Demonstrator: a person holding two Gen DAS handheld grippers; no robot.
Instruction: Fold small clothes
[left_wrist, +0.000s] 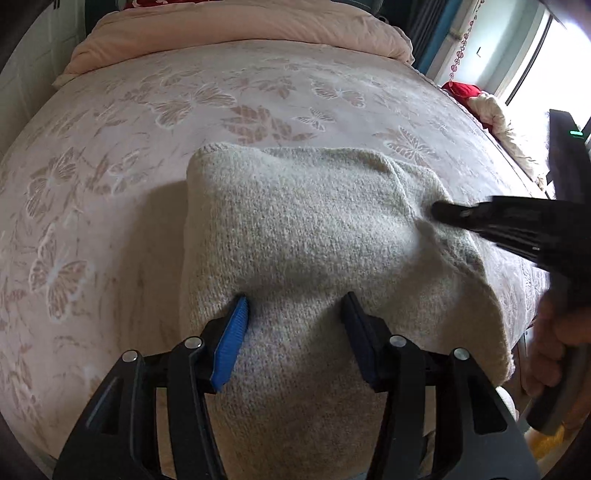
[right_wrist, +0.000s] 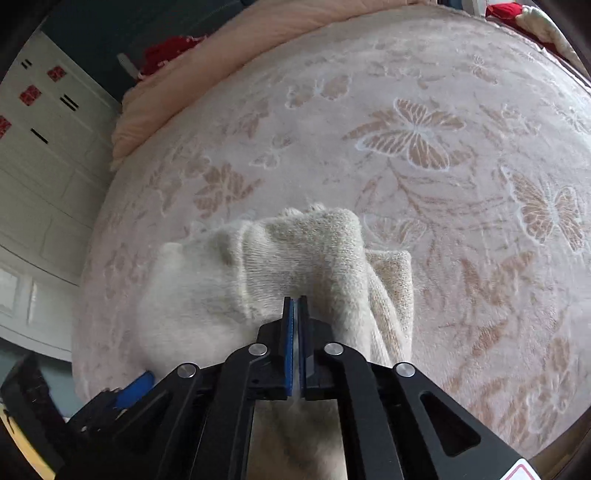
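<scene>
Butterfly-print bed (left_wrist: 110, 206). Your right gripper (right_wrist: 295, 306) is clenched on a pinch of the sweater (left_wrist: 295, 229); your left gripper (left_wrist: 295, 306) hangs released above it. Sweater sits mid-bed, partly folded, right edge lifted, fold unfinished.

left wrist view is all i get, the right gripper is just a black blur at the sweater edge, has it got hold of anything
Observer: Yes. The right gripper is shut on a fold of the sweater, seen from its own camera.
Operator: is that part lifted or flat
Observer: Lifted. The knit bunches up into a ridge ahead of the tips, off the bedspread.
Operator: anything under that ridge
Observer: A second layer of the sweater shows to the right of the ridge, a ribbed edge lying lower.
</scene>
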